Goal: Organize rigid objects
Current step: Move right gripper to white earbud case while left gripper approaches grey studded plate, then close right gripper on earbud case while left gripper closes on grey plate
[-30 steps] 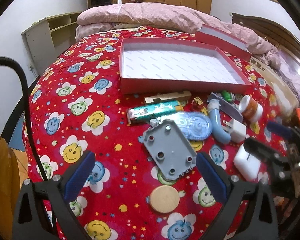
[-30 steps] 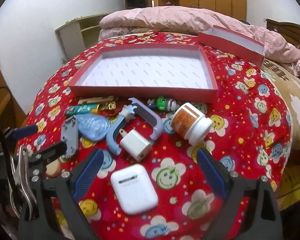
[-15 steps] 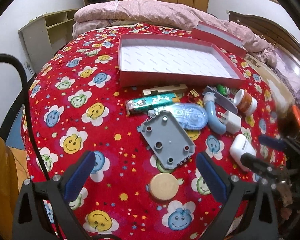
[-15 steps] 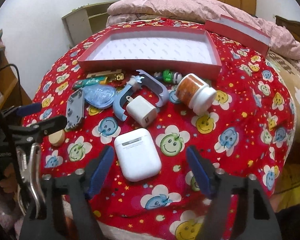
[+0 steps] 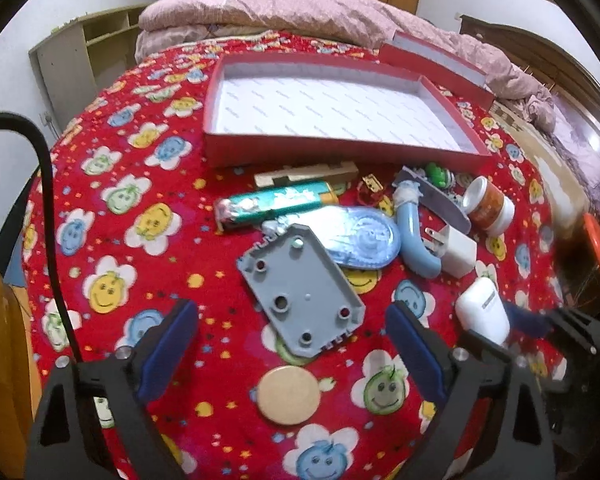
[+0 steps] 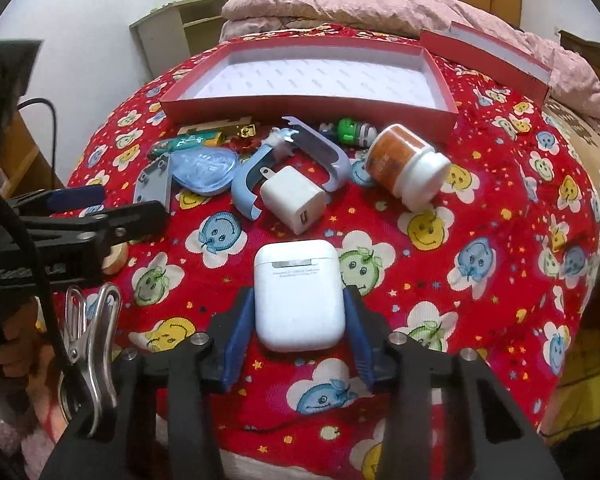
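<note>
The bed [image 6: 500,208], covered in a red smiley-flower cloth, is carrying everything. Farthest ahead of both tools, the shallow red box [image 6: 308,106] is lying open with its white floor bare, and its lid [image 6: 496,58] is leaning beyond it to the right. Between the box and the tools a cluster of small things is lying: a grey plastic plate [image 5: 300,292] just ahead of the left tool [image 5: 292,344], a blue tape dispenser [image 5: 360,242] touching the plate's far corner, a green tube [image 5: 276,204], a white-capped orange jar [image 6: 406,168] on its side, a white charger plug [image 6: 294,198], and a round wooden disc [image 5: 289,395] lying between the left tool's fingers. The left tool is standing wide and narrowing slightly, gripping nothing. The right tool [image 6: 298,330] is closing around the white earbud case [image 6: 298,294], its blue pads [image 6: 236,344] flanking the case's near end; whether they are pressing on it yet I cannot tell.
</note>
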`<move>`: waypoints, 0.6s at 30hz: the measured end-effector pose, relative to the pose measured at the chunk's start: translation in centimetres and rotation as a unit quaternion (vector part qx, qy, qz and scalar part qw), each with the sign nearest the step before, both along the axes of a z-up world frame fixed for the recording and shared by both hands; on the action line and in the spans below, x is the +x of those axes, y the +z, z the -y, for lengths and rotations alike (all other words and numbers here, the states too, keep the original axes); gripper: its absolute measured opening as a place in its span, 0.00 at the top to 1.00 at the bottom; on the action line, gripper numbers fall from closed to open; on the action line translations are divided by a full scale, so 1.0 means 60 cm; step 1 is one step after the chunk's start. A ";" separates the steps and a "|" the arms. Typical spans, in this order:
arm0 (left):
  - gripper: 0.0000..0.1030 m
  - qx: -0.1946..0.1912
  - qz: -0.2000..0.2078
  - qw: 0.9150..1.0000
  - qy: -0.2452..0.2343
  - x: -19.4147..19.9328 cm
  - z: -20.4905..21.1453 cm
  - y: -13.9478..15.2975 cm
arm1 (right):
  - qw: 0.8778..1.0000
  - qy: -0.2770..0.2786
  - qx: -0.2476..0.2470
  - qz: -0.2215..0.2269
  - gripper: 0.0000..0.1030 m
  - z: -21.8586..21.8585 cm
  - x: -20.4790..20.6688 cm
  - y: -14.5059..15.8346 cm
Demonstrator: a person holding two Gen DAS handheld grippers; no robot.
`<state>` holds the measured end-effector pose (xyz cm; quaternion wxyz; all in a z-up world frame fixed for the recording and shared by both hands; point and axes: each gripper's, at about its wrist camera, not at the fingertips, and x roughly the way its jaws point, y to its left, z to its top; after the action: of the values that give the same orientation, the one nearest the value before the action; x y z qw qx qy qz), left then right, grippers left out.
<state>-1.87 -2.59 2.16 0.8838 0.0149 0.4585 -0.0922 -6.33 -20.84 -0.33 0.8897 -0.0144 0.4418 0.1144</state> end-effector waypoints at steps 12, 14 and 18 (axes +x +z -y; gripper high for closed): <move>0.51 0.025 0.003 1.000 0.006 0.004 0.008 -0.011 | 1.000 0.003 0.010 0.010 0.56 0.004 -0.002 -0.002; 0.53 0.018 0.003 1.000 0.005 0.002 0.003 -0.009 | 1.000 0.003 0.010 0.010 0.56 0.004 -0.002 -0.002; 0.53 0.015 0.010 1.000 0.005 -0.005 -0.003 -0.002 | 1.000 0.002 0.008 0.010 0.56 0.004 -0.003 -0.001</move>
<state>-2.19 -2.39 2.01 0.8882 0.0269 0.4514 -0.0812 -6.53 -21.09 -0.37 0.8938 -0.0092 0.4322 0.1198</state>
